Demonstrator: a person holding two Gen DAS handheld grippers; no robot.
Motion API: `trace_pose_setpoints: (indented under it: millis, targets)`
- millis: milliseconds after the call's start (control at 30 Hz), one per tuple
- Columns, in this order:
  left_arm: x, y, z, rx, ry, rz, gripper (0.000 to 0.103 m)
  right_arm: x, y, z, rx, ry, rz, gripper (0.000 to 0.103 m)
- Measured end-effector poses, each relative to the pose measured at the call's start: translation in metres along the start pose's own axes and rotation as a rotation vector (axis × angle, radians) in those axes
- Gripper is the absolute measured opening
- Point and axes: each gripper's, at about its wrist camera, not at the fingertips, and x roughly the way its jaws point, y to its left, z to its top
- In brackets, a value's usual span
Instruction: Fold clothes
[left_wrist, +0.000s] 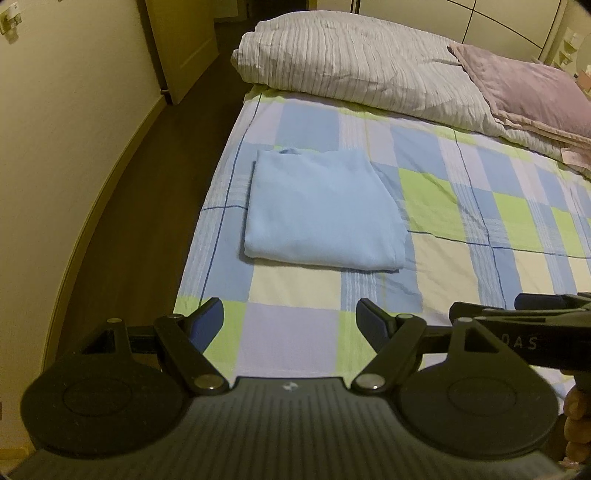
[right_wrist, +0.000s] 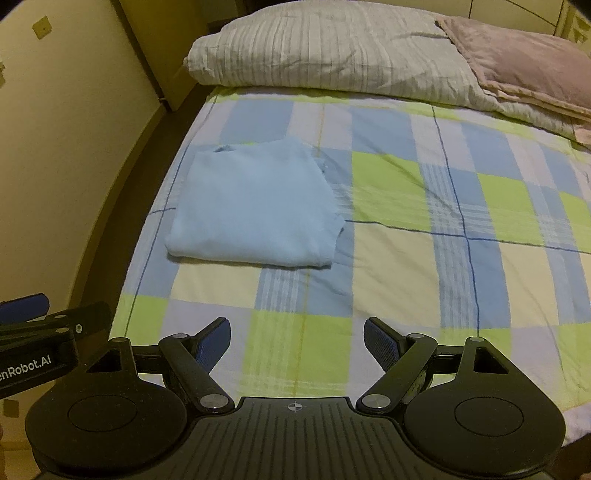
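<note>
A light blue garment (left_wrist: 321, 210) lies folded into a flat rectangle on the checked bedsheet (left_wrist: 461, 206), near the bed's left edge. It also shows in the right wrist view (right_wrist: 255, 210). My left gripper (left_wrist: 290, 314) is open and empty, held above the sheet in front of the garment, apart from it. My right gripper (right_wrist: 297, 332) is open and empty, above the sheet nearer the bed's front, to the right of the garment. The right gripper shows at the right edge of the left wrist view (left_wrist: 546, 306); the left gripper shows at the left edge of the right wrist view (right_wrist: 26, 306).
A striped folded duvet (left_wrist: 354, 62) and a mauve blanket (left_wrist: 532, 88) lie across the far end of the bed. Dark floor (left_wrist: 147, 206) and a cream wall (left_wrist: 55, 147) run along the bed's left side. A door (left_wrist: 184, 44) stands at the back left.
</note>
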Motion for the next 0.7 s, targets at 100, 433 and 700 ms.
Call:
trace_pose_setpoints:
  millis: [100,433,700]
  targets:
    - [0.006,0.004,0.006,0.001,-0.003,-0.002,0.076,0.006,0.006,0.006,-0.005,0.001,0.002,0.082]
    - [0.026,0.009,0.021,0.012,-0.007,-0.003,0.076,0.023,0.01,0.025,-0.001,0.006,-0.007,0.082]
    - [0.041,0.007,0.031,0.025,0.001,-0.001,0.076,0.035,0.009,0.037,0.004,0.023,-0.013,0.082]
